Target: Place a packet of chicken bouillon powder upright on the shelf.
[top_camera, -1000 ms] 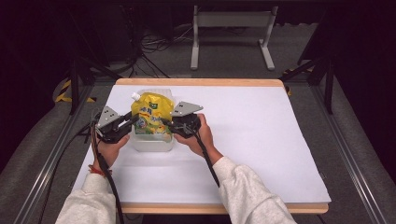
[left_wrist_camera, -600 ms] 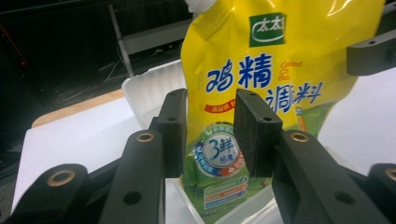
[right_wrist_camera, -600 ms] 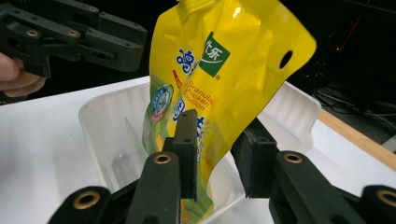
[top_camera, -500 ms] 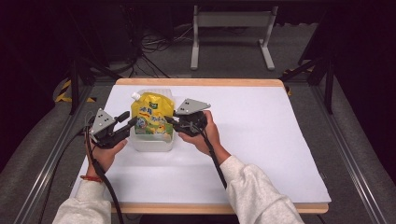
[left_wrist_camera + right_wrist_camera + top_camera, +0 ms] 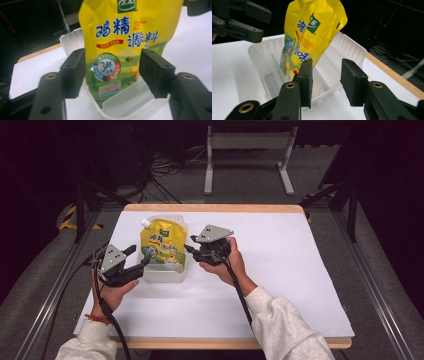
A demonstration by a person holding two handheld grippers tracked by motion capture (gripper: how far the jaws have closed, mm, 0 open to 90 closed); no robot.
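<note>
A yellow spouted pouch [image 5: 162, 245] stands tilted in a clear plastic container [image 5: 162, 274] on the white table. My left gripper [image 5: 139, 256] is at the container's left side. Its jaws have just been opening, and the pouch [image 5: 125, 37] and container [image 5: 125, 106] sit just beyond the pads [image 5: 75, 72], untouched. My right gripper [image 5: 192, 252] is off the container's right side. Its jaws have also just been opening, and nothing is between its pads [image 5: 352, 80]. The pouch [image 5: 312, 30] leans in the ribbed container [image 5: 347, 47] ahead of them. The left gripper [image 5: 244, 20] shows beyond it.
The white sheet [image 5: 280, 250] covers a table with a wooden edge [image 5: 215, 208]. A grey metal stand [image 5: 247, 150] and cables [image 5: 165, 170] lie on the floor behind. Metal rails [image 5: 380, 285] run along both sides. A cable trails from each gripper.
Both grippers have drawn back from the pouch and container, left to the left and right to the right, with jaws wider. The pouch stays standing in the container.
</note>
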